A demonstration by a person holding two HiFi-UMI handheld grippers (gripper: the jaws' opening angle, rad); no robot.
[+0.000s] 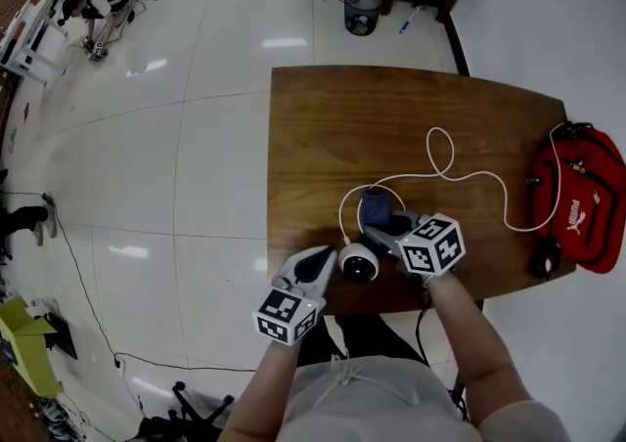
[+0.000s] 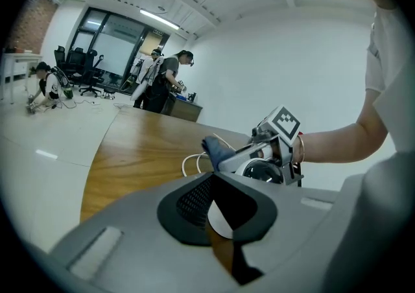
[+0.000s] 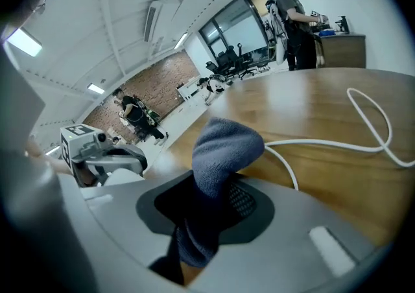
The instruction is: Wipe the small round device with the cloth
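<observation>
Overhead, a person at a wooden table (image 1: 391, 117) holds two grippers beside a small round white device (image 1: 359, 262).

The device sits close to the table's near edge, about midway along it. The left gripper (image 1: 318, 266) lies just beside the device on its left, jaws pressed together with nothing seen between them. The right gripper (image 1: 383, 227) is just beyond the device on its right, jaws pinching a blue-grey cloth (image 1: 375, 205) that bulges out past the tips. A white cable (image 1: 445, 171) loops across the table toward a red bag (image 1: 587, 191) at the right edge.
</observation>
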